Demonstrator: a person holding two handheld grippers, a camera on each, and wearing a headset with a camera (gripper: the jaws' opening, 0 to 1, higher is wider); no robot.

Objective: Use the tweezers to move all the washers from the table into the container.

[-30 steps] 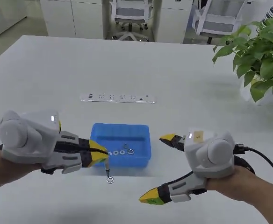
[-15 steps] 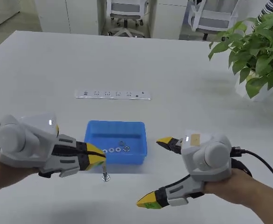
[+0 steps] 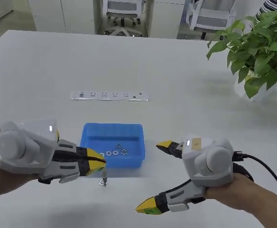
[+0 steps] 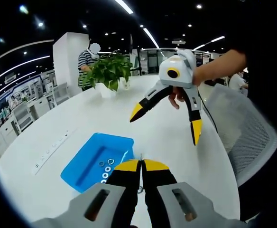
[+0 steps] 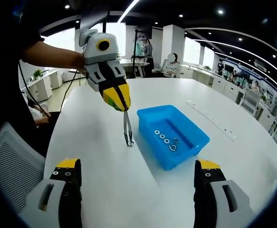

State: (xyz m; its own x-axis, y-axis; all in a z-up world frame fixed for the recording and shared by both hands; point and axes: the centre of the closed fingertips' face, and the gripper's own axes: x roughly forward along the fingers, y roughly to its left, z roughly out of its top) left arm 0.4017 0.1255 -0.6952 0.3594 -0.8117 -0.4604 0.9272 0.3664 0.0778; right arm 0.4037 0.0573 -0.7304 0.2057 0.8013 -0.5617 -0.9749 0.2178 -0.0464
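My left gripper (image 3: 99, 164) is shut on thin metal tweezers (image 3: 103, 175) that point down at the table. Their tips meet a small washer (image 3: 103, 183) just in front of the blue container (image 3: 92, 133); whether it is lifted I cannot tell. Several washers (image 3: 115, 152) lie inside the container. The right gripper view has the tweezers (image 5: 127, 124), the washer (image 5: 130, 143) and the container (image 5: 194, 134). My right gripper (image 3: 153, 175) stands wide open and holds nothing, right of the container. It also appears in the left gripper view (image 4: 166, 126), above the container (image 4: 84, 164).
A white power strip (image 3: 109, 96) lies beyond the container. A potted plant (image 3: 257, 47) stands at the table's far right. Office chairs (image 3: 122, 9) sit past the far edge. Bare white table (image 3: 186, 95) stretches around.
The head view has shifted a little, so everything sits slightly further left. Both grippers keep about the same place beside the container, and the tweezers' tips stay at the washer.
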